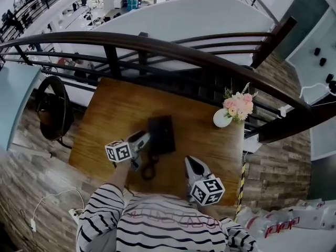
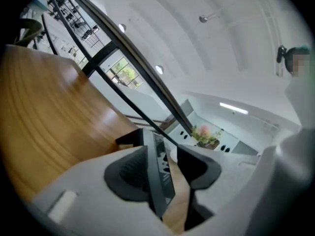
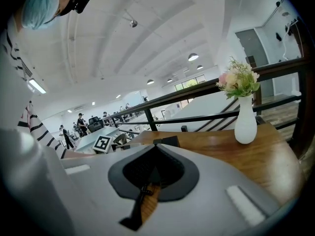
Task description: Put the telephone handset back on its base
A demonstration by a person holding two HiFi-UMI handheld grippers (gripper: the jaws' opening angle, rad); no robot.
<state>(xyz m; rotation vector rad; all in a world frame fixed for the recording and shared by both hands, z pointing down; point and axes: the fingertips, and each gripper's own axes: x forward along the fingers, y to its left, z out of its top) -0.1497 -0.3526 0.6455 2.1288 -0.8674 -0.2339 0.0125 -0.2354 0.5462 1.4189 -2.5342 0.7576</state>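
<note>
Telephone (image 1: 161,134) lies on the table (image 1: 105,114); my left tool (image 1: 143,138) stands open around its edge, my right tool (image 1: 191,163) closed, empty.

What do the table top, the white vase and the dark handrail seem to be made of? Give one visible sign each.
Table top: wood or veneer, satin finish; grain streaks, soft sheen.
Vase: probably glazed ceramic; smooth, glossy white.
Handrail: dark stained wood or painted metal, unclear; smooth, dull surface.
</note>
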